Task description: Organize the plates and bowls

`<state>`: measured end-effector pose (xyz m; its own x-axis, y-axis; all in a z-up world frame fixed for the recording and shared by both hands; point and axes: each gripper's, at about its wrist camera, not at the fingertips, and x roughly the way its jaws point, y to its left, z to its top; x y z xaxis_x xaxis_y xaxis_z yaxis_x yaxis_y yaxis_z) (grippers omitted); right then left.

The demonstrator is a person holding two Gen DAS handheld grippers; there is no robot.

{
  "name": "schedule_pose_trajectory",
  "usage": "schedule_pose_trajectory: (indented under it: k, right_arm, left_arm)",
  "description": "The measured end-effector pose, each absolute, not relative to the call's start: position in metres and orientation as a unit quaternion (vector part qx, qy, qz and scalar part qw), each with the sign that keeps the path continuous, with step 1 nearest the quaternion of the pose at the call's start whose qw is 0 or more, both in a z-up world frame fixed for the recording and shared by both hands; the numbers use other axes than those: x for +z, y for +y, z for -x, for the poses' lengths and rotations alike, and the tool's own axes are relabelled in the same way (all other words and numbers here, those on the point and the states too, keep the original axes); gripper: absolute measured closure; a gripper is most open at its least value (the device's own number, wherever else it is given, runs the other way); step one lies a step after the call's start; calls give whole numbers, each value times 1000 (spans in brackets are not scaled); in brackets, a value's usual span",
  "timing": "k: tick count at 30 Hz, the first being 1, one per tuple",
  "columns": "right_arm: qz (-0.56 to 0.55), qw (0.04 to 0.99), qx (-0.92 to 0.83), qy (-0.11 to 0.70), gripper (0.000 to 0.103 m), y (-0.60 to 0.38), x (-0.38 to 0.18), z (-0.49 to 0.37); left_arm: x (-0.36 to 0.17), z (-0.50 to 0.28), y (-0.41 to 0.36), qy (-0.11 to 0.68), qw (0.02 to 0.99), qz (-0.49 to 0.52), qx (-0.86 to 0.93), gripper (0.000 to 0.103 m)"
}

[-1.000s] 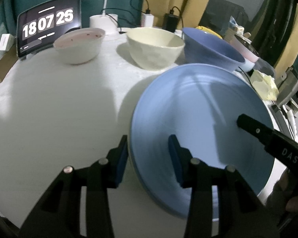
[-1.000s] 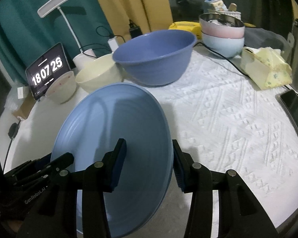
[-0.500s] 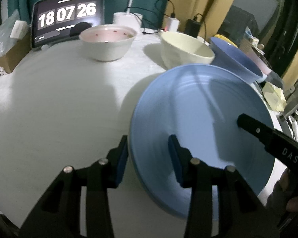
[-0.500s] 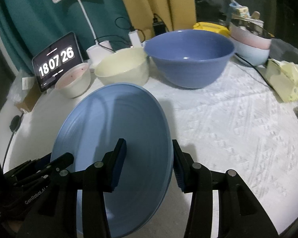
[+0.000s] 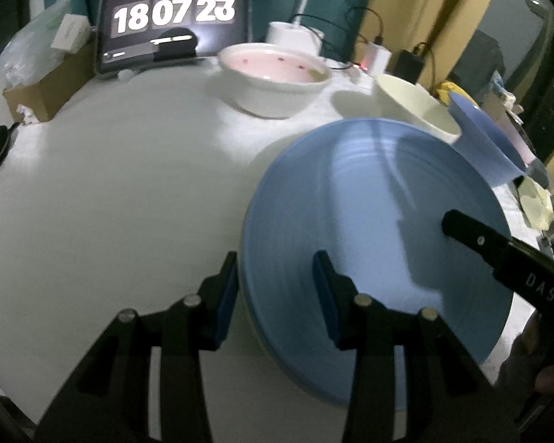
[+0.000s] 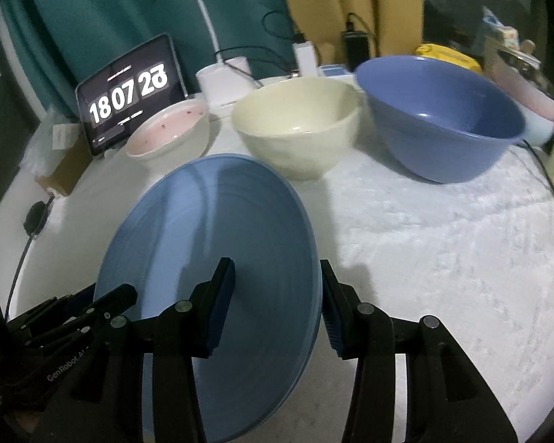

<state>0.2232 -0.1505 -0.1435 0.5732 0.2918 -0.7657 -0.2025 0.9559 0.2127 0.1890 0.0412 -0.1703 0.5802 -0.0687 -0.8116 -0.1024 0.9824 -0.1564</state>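
Observation:
A large blue plate [image 5: 380, 229] hangs tilted above the white tablecloth, carried by both grippers. My left gripper [image 5: 277, 295] is shut on the plate's left rim. My right gripper [image 6: 277, 306] is shut on the opposite rim of the same plate [image 6: 210, 229]. Each view shows the other gripper's fingers at the plate's far edge. Behind the plate stand a white bowl with a pink inside [image 6: 170, 133], a cream bowl [image 6: 299, 125] and a big blue bowl [image 6: 439, 118] in a row.
A tablet showing a clock [image 5: 173, 22] leans at the table's back left, beside a cardboard box [image 5: 44, 88]. Chargers, cables and a lamp base [image 6: 225, 77] line the back edge. Stacked pink and pale bowls [image 6: 535, 110] sit far right. White cloth [image 5: 110, 192] spreads left of the plate.
Both grippers have carried the blue plate leftward across the table. The bowls have slid to the right in both views and the tablet clock looms larger. The grips look unchanged.

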Motion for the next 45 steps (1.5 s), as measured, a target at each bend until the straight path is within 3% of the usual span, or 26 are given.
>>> schedule_pose_trajectory:
  k: [19,28,45]
  right_arm:
    - [-51,872,164,458,55,-118,-159,-238]
    - [-35,893,134,429,55,-138,-140,-230]
    - [-63,915,85,389,55,-224,-114,-200]
  left_arm:
    - [-173,-186,67,446,890,83,38,62]
    - [-158,-171,63,417,903,86,65,60]
    - [-115,-164,-15,368,928,64,7,57]
